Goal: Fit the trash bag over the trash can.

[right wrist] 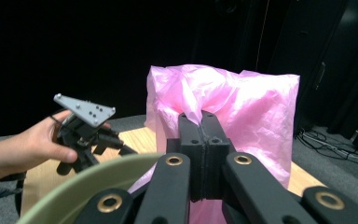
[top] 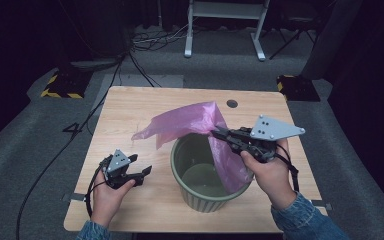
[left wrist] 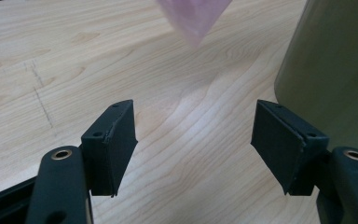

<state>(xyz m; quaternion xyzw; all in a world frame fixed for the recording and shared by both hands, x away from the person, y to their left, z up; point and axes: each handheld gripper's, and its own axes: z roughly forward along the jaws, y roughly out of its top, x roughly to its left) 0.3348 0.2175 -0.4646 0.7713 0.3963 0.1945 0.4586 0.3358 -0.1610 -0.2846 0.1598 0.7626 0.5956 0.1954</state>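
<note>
on the wooden table (top: 130, 107), right hand-held gripper (top: 216, 133) clamps pink bag (top: 190, 122).

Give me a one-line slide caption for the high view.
Right gripper pinches a pink plastic bag over a green bin while the left gripper waits open beside it.

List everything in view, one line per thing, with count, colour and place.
bin: one, olive green, round, ribbed outside, on the table's near middle.
plastic bag: one, pink, thin; one part hangs inside the bin, the rest is lifted above its rim.
table: one, light wood, centre of the room.
grommet: one, dark, round, far right of the tabletop.
floor cables: several, black and white, beyond the table.
white frame: one, on the floor at the far side.
left gripper: one, black, open, holds nothing, left of the bin.
right gripper: one, black, shut on the plastic bag.
</note>
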